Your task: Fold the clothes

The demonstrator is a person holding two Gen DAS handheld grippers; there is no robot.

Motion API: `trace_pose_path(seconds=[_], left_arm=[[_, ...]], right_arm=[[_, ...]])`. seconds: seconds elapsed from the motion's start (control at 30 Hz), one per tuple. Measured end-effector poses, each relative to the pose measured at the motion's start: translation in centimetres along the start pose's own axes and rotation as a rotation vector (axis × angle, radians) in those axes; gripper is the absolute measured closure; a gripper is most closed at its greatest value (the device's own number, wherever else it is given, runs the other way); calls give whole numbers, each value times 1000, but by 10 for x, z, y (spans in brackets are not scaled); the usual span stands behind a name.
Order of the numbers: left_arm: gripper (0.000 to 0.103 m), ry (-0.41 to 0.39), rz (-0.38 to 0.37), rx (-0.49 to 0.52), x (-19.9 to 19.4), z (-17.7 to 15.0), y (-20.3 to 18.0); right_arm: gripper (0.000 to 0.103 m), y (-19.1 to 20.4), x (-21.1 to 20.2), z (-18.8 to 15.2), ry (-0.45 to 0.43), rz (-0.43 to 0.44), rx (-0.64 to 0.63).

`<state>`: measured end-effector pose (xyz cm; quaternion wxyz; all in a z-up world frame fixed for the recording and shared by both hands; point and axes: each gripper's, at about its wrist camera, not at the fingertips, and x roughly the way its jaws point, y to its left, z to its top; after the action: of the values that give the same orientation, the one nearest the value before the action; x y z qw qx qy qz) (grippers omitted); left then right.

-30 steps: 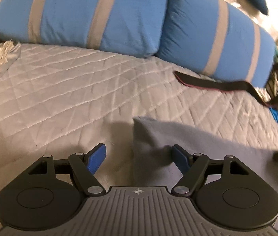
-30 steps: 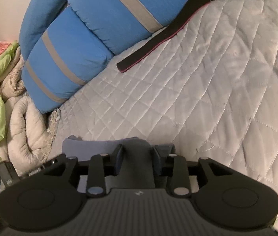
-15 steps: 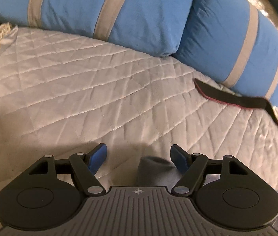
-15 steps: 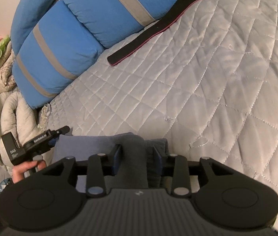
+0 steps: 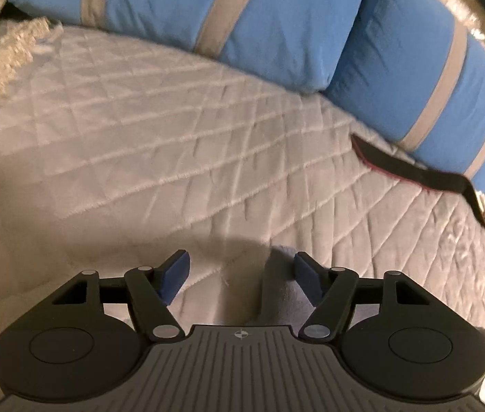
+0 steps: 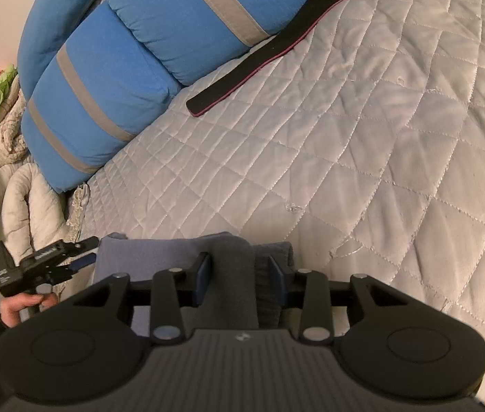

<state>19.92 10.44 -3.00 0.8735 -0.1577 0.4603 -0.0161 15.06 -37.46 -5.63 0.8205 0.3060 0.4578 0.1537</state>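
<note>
A soft, matte grey-blue garment (image 6: 160, 257) lies folded at the lower middle of the right wrist view on a quilted, diamond-stitched grey bed cover (image 6: 362, 144); its long axis runs left to right across the frame. The right tool (image 6: 239, 279) holds a raised, darker fold of it between its blue pads. In the left wrist view the left tool (image 5: 239, 276) is closing, with a corner of the cloth (image 5: 276, 285) beside its right pad, which does not press on it. Plump blue pillows (image 5: 242, 24) with grey stripes fill the top. A flat black strap (image 6: 276, 55) with red edging lies along them.
</note>
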Motion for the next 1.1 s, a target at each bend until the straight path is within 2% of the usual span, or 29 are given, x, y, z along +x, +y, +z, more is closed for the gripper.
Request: trace_pose_path(seconds=[0.13, 0.27, 0.5, 0.57, 0.6, 0.67, 0.7, 0.73, 0.77, 0.83, 0.9, 0.93, 1.0, 1.03, 1.1], left_arm=[[38, -11, -7, -6, 6, -2, 2], [38, -45, -67, -19, -14, -2, 5], [38, -88, -176, 72, -42, -11, -21], [39, -113, -169, 146, -49, -17, -42], [42, -125, -163, 192, -51, -22, -53], [49, -141, -152, 281, -55, -33, -75], [56, -149, -147, 326, -56, -38, -85], [60, -144, -142, 365, -55, -44, -94], [61, -134, -139, 402, -51, -51, -102], [67, -107, -116, 464, -41, -61, -112], [70, -80, -75, 471, -26, -67, -112], [70, -72, -65, 461, -21, -67, -109], [73, -63, -51, 437, -13, -66, -102], [80, -65, -47, 414, -11, -63, -96], [86, -58, -56, 346, -9, -54, -81]], right_arm=[[42, 0, 1, 0, -2, -22, -3], [40, 0, 0, 1, -12, -37, -2], [41, 0, -7, 1, -64, -25, -2], [47, 7, -15, 0, -118, -8, -50], [61, 14, -18, -3, -141, 12, -104], [72, 27, -26, -8, -187, 53, -211], [82, 33, -30, -10, -210, 73, -264], [86, 39, -33, -12, -233, 94, -318], [87, 47, -33, -16, -241, 90, -380], [93, 65, -23, -28, -210, 17, -517], [96, 72, -7, -35, -159, -81, -587], [86, 74, 0, -39, -136, -129, -615], [88, 73, 6, -40, -120, -173, -622], [88, 72, 7, -40, -117, -185, -617], [88, 66, 4, -38, -116, -198, -595]])
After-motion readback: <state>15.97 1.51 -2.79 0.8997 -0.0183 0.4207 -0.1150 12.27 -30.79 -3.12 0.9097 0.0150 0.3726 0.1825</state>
